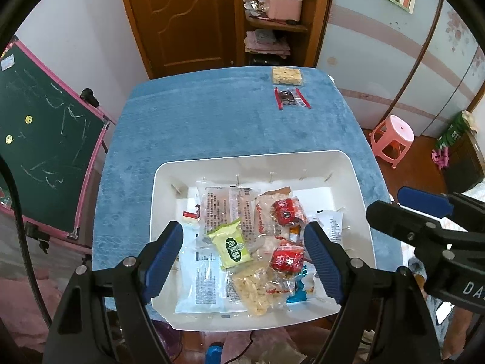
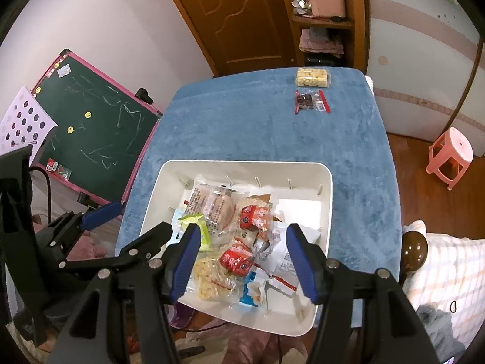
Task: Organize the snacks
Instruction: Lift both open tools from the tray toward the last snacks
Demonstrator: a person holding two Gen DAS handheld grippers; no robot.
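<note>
A white bin [image 1: 357,188] [image 2: 326,212] sits at the near edge of the blue-covered table [image 1: 227,121] [image 2: 242,127]. It holds several wrapped snacks, among them a green packet [image 1: 232,244] [image 2: 194,223] and two red ones [image 1: 286,210] [image 2: 238,261]. My left gripper [image 1: 244,253] is open and empty above the bin. My right gripper [image 2: 244,262] is open and empty above the bin too; it shows at the right of the left wrist view [image 1: 424,209]. A yellow puffed-rice bar [image 1: 287,75] [image 2: 312,77] and a dark snack with red-edged wrapper [image 1: 291,98] [image 2: 312,101] lie at the table's far right.
A green chalkboard with pink frame [image 1: 45,139] [image 2: 97,133] stands left of the table. A pink stool [image 1: 392,139] [image 2: 451,154] is on the floor at the right. A wooden door [image 1: 178,15] and shelf [image 1: 272,21] are behind.
</note>
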